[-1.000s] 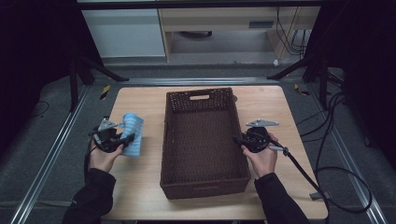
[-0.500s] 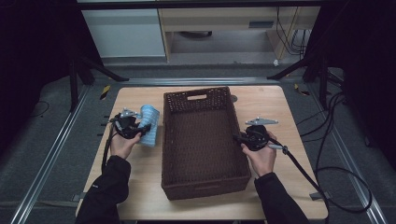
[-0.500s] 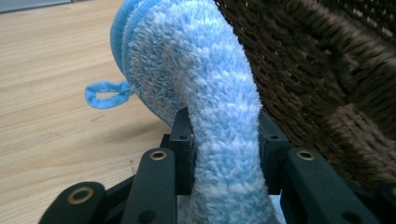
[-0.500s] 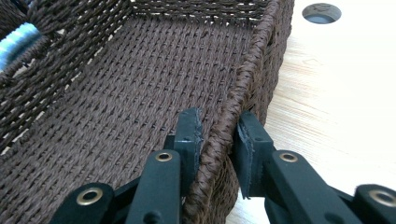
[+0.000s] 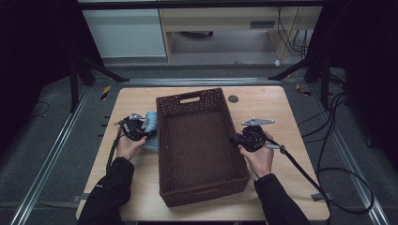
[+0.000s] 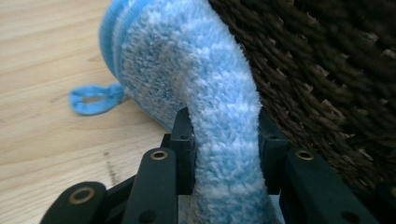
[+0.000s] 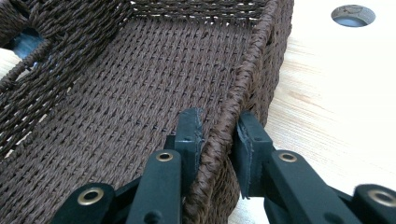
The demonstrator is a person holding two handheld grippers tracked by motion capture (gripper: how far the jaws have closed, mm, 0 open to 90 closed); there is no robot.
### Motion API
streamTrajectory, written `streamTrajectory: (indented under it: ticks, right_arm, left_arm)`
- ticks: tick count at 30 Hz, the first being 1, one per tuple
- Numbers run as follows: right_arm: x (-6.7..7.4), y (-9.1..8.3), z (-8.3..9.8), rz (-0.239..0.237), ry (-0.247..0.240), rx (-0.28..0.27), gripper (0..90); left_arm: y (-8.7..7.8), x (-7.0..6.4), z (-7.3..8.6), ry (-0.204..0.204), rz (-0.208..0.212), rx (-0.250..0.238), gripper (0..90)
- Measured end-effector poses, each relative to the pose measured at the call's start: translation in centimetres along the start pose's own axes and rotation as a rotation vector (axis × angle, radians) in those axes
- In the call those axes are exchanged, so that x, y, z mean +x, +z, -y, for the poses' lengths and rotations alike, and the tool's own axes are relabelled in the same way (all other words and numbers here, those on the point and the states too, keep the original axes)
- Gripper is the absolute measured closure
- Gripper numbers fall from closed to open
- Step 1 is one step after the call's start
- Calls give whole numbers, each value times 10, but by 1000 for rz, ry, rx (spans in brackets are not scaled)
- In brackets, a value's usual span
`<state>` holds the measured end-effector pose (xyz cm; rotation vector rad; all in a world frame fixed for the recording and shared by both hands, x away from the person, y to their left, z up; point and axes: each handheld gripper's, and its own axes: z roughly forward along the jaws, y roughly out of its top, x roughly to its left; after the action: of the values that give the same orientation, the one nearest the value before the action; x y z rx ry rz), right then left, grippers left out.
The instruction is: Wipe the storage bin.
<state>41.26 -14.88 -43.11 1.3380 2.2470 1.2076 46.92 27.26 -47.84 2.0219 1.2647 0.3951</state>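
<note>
Carried right up against the wicker basket (image 5: 202,140): soft, light fluffy sock (image 6: 205,98) pinched mid-length in left gripper (image 6: 224,154) jaws, right gripper (image 7: 217,149) jaws clamping the stiff rim.

Lab: railed floor (image 5: 47,159), tripod legs (image 5: 300,70), cables (image 5: 338,140)

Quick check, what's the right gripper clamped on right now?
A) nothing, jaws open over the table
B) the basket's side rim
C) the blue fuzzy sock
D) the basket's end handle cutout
B: in the right gripper view the jaws of the right gripper straddle the woven side rim of the basket, one jaw inside and one outside; the blue fuzzy sock is in the left gripper.
</note>
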Motion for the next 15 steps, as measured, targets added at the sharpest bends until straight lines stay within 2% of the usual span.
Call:
streamTrajectory:
  ticks: [4, 11, 15]
  right_arm:
    - [0, 0, 0, 0, -1, 1, 734]
    - [0, 1, -1, -1, -3, 3, 734]
    - [0, 1, -1, 0, -4, 2, 734]
  left_arm:
    - [-2, 0, -5, 2, 4, -22, 672]
    - [-25, -2, -31, 2, -1, -172, 682]
    - [-28, 0, -38, 17, -10, -188, 683]
